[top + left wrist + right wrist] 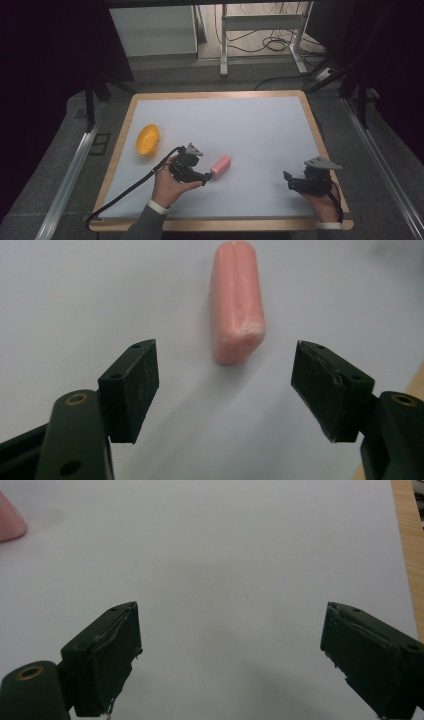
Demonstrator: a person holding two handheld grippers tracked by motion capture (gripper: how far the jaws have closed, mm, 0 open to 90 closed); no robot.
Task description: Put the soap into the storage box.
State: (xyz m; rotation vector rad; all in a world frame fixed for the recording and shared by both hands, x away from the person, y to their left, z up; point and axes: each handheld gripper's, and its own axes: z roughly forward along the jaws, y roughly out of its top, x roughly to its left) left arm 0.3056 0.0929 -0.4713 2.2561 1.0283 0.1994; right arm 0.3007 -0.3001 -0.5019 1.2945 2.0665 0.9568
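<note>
Left gripper (pixel 226 390): jaws spread wide, nothing between the pads. Left pad (pixel 134 390) and right pad (pixel 330 390) both black, faces scuffed; the right one shows a chipped or peeling edge along its upper rim. A brass-coloured bushing sits in each jaw arm behind its pad.

Pink block (pixel 236 300): oblong, rounded corners, lying flat on the white table surface (pixel 75 300). It lies ahead of the jaw tips, roughly on the centreline between them, long axis pointing away from the gripper. Near end sits just beyond the tips, touching neither pad. Near end looks slightly worn and pale.

A strip of wooden table edge (pixel 415 382) shows beside the right jaw.
</note>
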